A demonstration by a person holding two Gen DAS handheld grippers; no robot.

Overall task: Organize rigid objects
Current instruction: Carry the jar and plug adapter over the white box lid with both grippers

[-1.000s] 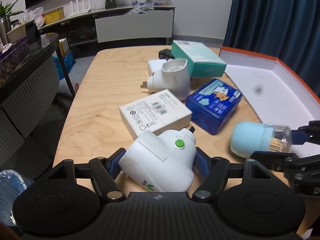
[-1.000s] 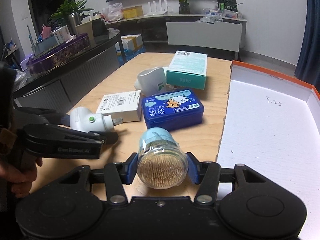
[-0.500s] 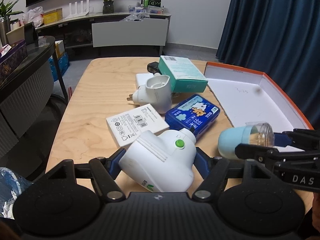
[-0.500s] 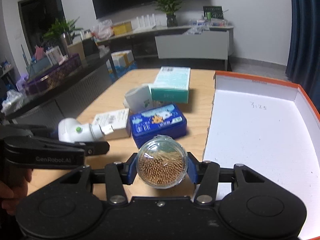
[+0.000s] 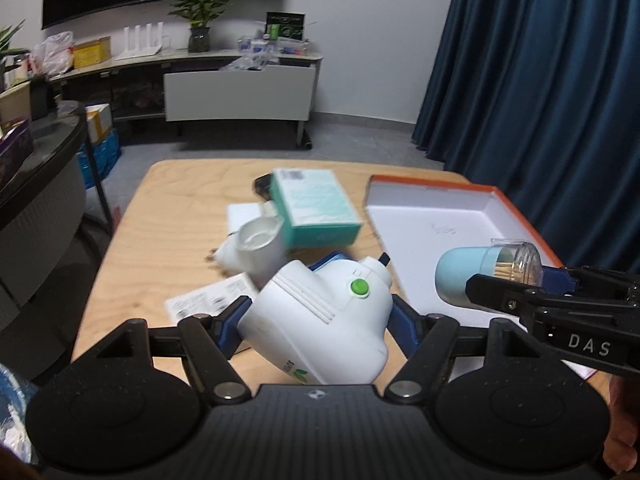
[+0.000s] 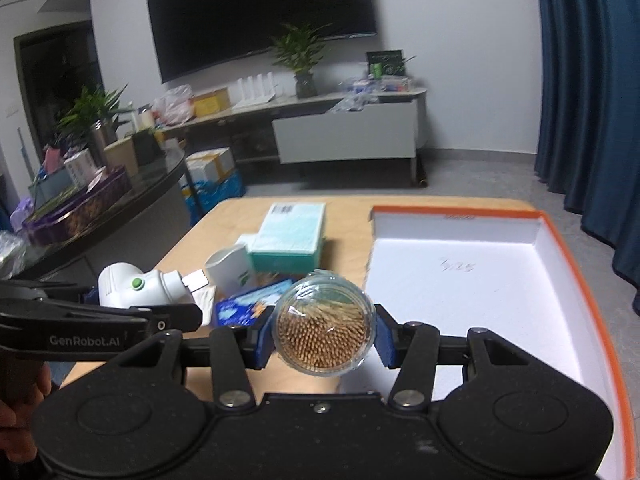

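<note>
Above the wooden desk [image 5: 168, 216], both claws loaded and lifted

Left claw [image 5: 320, 316] is clamped on the white plastic plug-in gadget with a green button [image 5: 320, 320]. Right claw [image 6: 324, 336] grips the clear toothpick jar with a pale blue cap [image 6: 324, 330], long axis along the fingers. The white orange-rimmed tray [image 6: 560, 240] sits ahead-right, closer to the right hand, I'd say.

Dim, bluish indoor light; motion-blurred tabletop, fisheye bending and dark corners.
</note>
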